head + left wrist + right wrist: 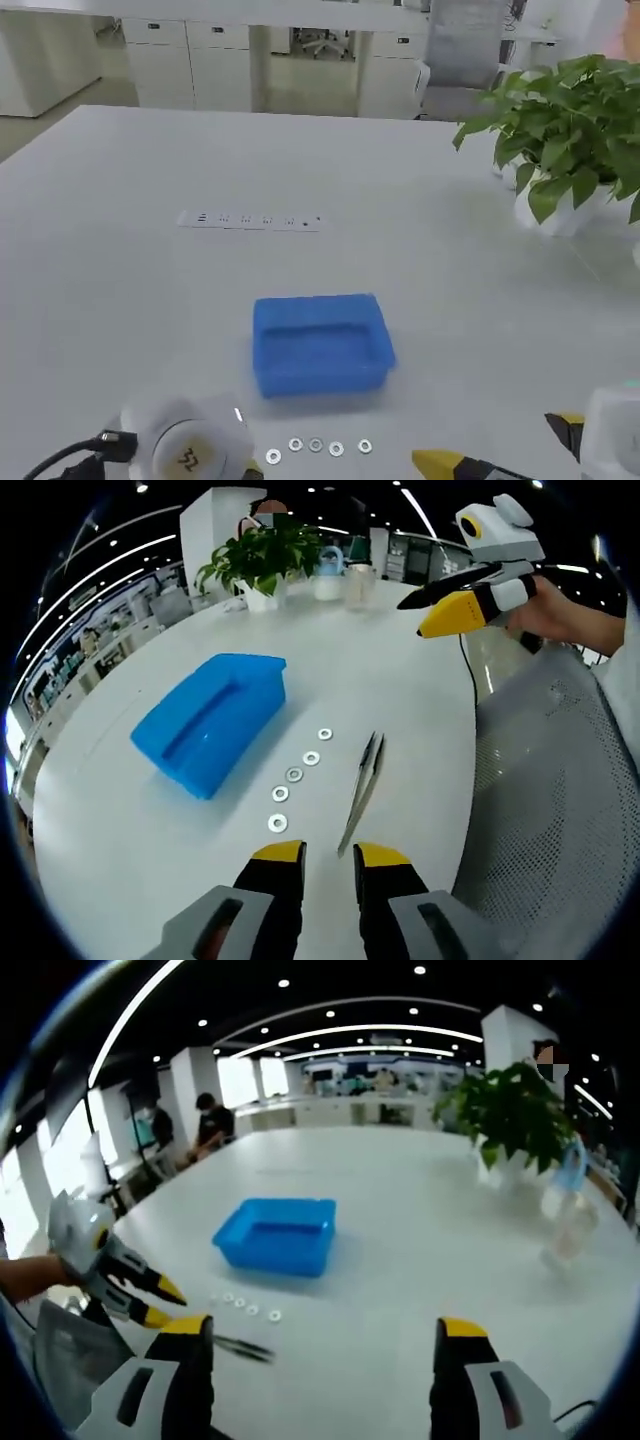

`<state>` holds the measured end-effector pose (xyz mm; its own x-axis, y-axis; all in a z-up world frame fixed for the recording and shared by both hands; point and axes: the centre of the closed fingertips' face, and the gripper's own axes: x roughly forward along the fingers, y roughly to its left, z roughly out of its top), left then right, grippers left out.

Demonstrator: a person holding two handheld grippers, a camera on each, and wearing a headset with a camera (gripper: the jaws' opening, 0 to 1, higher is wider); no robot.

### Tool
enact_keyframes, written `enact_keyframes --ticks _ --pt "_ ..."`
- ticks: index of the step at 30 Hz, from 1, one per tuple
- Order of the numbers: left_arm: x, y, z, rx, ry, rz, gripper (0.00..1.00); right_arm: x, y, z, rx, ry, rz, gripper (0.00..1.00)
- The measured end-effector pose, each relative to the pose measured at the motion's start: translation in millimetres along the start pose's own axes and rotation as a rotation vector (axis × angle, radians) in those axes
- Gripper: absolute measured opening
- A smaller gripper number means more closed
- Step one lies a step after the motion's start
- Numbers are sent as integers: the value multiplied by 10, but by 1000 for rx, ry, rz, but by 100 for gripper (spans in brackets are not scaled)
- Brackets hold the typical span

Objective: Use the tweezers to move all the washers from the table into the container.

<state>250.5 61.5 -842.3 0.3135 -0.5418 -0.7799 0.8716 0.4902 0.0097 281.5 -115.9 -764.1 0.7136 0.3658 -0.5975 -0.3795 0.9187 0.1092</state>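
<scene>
My left gripper (pixel 329 858), jaws slightly apart and empty, sits just behind the tweezers (pixel 362 785) by the tabletop's (pixel 400 680) near edge, washers (pixel 294 774) beside them, while my right gripper (pixel 325 1335) gapes wide.

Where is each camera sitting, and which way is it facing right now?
Head view: on the person's head, facing forward and down at the blue container and washers; right gripper at bottom right.
Left gripper view: on the left gripper, looking along its jaws over the tweezers toward the plant; the person's hand shows upper right.
Right gripper view: on the right gripper, facing the container between wide-apart jaws; left gripper shows at left.
Shared: both gripper views show container, washers, tweezers.
</scene>
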Motion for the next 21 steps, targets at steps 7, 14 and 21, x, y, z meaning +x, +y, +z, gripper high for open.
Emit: enact_keyframes --ticks 7,14,21 --pt "126 -64 -29 42 15 -46 9 23 30 -43 -5 14 6 90" --pt "264 -121 -61 80 40 -78 2 47 69 -64 -18 26 18 90" --pt "254 -156 -50 108 35 -91 0 72 162 -60 -22 26 51 88"
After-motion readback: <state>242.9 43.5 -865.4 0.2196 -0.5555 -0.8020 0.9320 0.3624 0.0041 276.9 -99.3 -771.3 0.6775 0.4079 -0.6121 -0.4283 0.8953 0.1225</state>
